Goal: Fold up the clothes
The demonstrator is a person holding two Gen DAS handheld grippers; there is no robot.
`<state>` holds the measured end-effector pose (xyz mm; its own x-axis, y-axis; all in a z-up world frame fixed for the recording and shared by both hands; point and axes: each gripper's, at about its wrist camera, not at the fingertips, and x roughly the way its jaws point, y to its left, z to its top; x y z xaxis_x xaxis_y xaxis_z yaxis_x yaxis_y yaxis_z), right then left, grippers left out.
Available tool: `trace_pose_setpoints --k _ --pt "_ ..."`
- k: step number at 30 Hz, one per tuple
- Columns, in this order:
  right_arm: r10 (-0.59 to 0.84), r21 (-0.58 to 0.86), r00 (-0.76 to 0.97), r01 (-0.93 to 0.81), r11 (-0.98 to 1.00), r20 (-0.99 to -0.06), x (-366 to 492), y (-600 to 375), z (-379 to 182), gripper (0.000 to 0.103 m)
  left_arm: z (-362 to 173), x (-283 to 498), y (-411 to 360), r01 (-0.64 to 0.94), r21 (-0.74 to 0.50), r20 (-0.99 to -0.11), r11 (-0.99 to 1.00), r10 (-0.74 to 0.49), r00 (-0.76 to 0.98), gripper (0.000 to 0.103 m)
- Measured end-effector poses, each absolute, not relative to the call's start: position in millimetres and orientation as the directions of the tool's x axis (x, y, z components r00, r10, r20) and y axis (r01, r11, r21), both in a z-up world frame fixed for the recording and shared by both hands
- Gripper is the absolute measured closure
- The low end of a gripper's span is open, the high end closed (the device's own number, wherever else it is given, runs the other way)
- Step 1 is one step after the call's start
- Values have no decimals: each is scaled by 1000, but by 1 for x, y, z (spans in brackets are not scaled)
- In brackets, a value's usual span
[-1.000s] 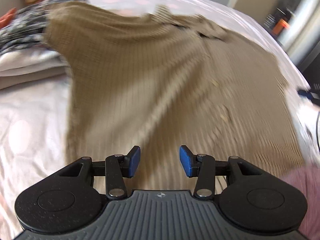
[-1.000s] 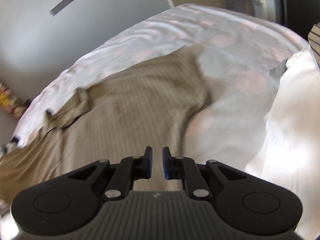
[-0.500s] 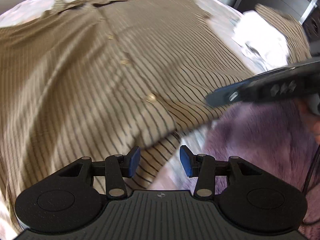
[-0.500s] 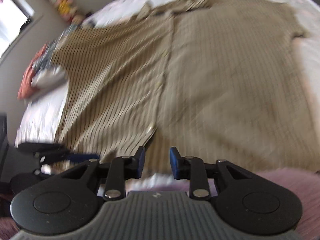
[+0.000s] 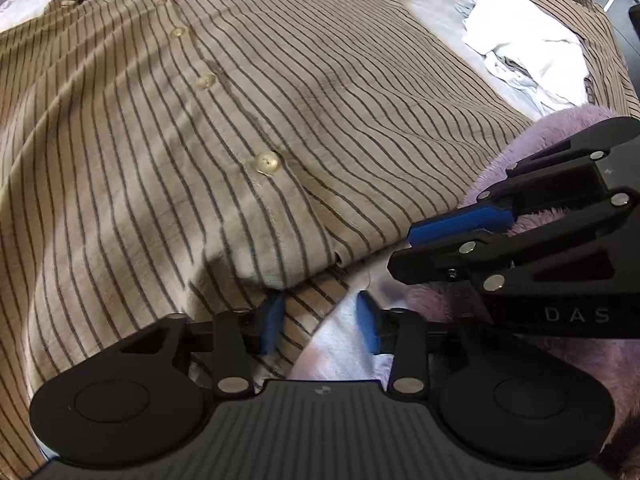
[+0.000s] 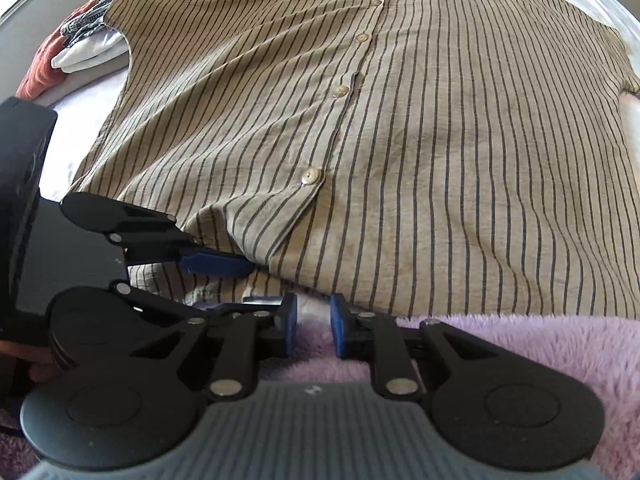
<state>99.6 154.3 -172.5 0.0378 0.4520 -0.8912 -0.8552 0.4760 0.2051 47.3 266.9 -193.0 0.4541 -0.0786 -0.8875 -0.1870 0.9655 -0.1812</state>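
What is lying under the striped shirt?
Under the striped shirt shows a pale bed sheet, and at its near hem a purple fluffy blanket. What lies beneath the middle of the shirt is covered and cannot be seen.

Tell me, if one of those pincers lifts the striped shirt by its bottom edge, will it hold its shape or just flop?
Probably flop: the striped shirt lies in soft ripples and its hem already curls up near the left gripper. It looks thin and light, so it should lift easily. The buttoned front may keep both halves together.
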Motion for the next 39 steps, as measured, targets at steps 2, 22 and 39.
trace_pose_setpoints --k 2,22,39 --pt "450 221 8 -864 453 -893 100 157 -175 80 -191 43 277 -239 -211 -879 948 -77 470 101" --pt "403 92 90 -907 411 -911 97 184 -186 99 -148 -8 321 -378 -437 -665 816 -9 747 102" --pt "470 15 259 -864 503 -844 149 197 -143 98 -127 23 349 -436 -304 -698 847 113 707 101"
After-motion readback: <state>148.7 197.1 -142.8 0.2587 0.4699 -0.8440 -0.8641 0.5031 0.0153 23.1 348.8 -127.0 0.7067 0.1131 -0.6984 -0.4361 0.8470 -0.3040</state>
